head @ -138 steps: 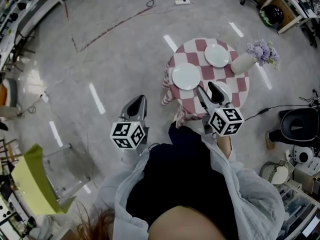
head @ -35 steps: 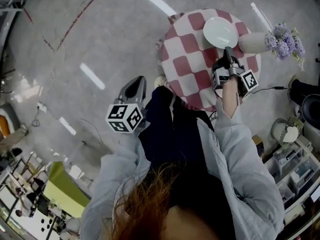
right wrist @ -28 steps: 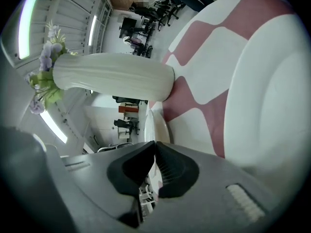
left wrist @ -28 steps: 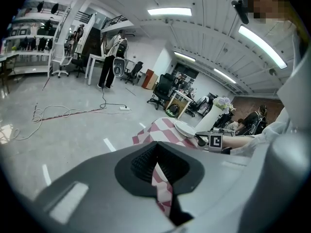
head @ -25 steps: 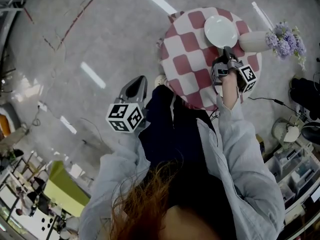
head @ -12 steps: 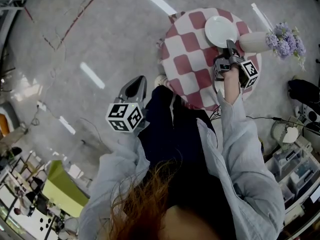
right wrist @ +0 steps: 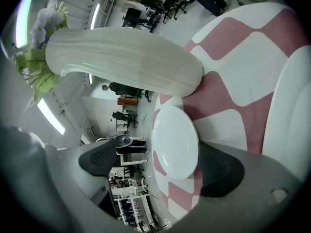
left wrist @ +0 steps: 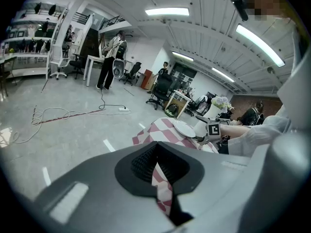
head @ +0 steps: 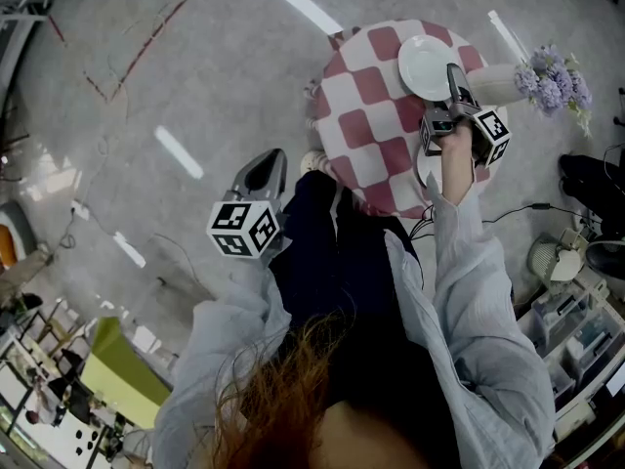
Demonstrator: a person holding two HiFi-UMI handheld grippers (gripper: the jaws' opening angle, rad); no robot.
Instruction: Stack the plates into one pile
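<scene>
Right gripper view: right gripper (right wrist: 163, 166) jaws just opened, plate (right wrist: 175, 142) loose between them; vase (right wrist: 126, 62) nearby, could topple on careless withdrawal. Left gripper (left wrist: 155, 171) jaws clenched, empty.

Place: a large open lab or office hall.
Floor: polished grey floor (head: 195, 86); a loose cable (left wrist: 63, 114) and a power strip (left wrist: 125, 109) lie at the left of the left gripper view.
Ceiling: long strip lights (left wrist: 166, 11) along the top.
Furniture: desks (left wrist: 95, 59) and wheeled office chairs (left wrist: 160, 89), centre of that view.
Storage: wall shelves (left wrist: 19, 41), upper left.
Centre: a small round bench (head: 361, 96) in a checked cloth, alone on the open floor.
</scene>
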